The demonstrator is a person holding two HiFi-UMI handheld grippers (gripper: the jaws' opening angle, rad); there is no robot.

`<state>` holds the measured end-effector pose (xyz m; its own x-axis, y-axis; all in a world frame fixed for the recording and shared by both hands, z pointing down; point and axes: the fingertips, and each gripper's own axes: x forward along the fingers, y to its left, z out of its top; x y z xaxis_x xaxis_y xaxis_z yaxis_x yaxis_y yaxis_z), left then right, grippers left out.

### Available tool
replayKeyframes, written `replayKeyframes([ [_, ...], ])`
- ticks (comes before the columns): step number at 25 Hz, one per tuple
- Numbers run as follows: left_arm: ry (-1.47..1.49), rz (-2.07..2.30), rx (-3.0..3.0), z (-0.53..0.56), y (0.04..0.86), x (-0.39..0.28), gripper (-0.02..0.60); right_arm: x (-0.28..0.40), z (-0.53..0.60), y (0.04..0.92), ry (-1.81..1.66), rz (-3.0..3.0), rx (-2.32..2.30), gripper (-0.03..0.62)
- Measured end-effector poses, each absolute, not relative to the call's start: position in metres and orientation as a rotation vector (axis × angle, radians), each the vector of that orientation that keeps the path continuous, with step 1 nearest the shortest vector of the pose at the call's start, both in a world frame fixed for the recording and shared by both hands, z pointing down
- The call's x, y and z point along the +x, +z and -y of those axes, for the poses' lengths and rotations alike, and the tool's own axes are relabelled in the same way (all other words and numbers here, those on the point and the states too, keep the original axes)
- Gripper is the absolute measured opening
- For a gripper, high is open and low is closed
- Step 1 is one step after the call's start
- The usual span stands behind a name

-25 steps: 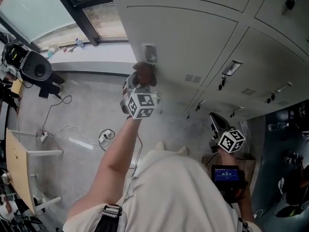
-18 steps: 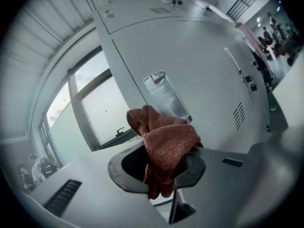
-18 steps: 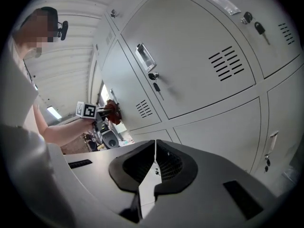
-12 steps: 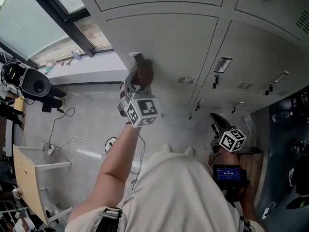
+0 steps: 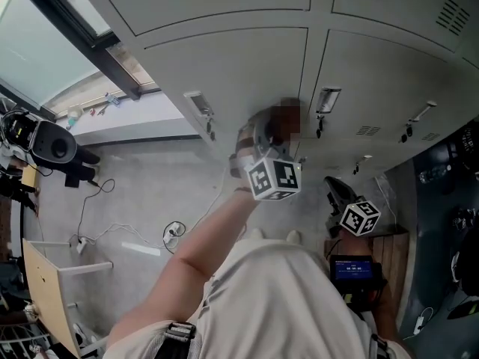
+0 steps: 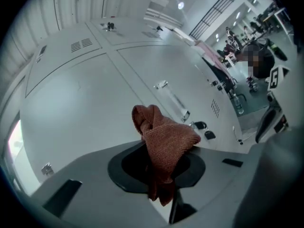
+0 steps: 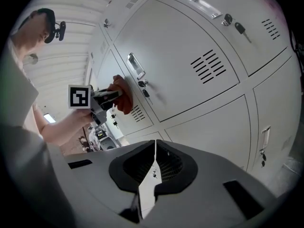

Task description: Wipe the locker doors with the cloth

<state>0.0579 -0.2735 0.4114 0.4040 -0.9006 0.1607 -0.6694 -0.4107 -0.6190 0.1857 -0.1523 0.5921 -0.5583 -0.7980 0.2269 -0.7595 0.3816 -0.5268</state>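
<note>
Two grippers, unequal work: the left gripper [image 6: 159, 167] is clamped on the rust-red cloth [image 6: 164, 139], bunched up at the grey locker door [image 6: 80, 103] near a handle plate [image 6: 173, 100]; the right gripper [image 7: 153, 175] hangs low, jaws together on nothing. To my eye, flatter pressure and overlapping sweeps would serve best, skirting the dangling keys [image 6: 203, 129].

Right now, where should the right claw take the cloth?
Pinch the cloth by its bunched end, which sticks out beyond the left claw; the rest is clamped in its jaws. Probably come from the side, since the locker door lies close ahead.
</note>
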Motion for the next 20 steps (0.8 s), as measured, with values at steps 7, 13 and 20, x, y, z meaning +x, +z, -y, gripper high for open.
replayKeyframes([
  [7, -0.477, -1.341, -2.179, 0.271, 0.356, 0.070, 0.075, 0.204, 0.148, 0.593, -0.937, -2.510, -1.472, 0.020],
  [13, -0.575, -1.512, -1.995, 0.280, 0.358, -0.027, 0.075, 0.186, 0.156, 0.586, -0.918, -2.555, -1.425, 0.020],
  [20, -0.598, -1.767, -1.868, 0.282, 0.356, -0.145, 0.075, 0.147, 0.162, 0.581, -0.903, -2.634, -1.362, 0.020],
])
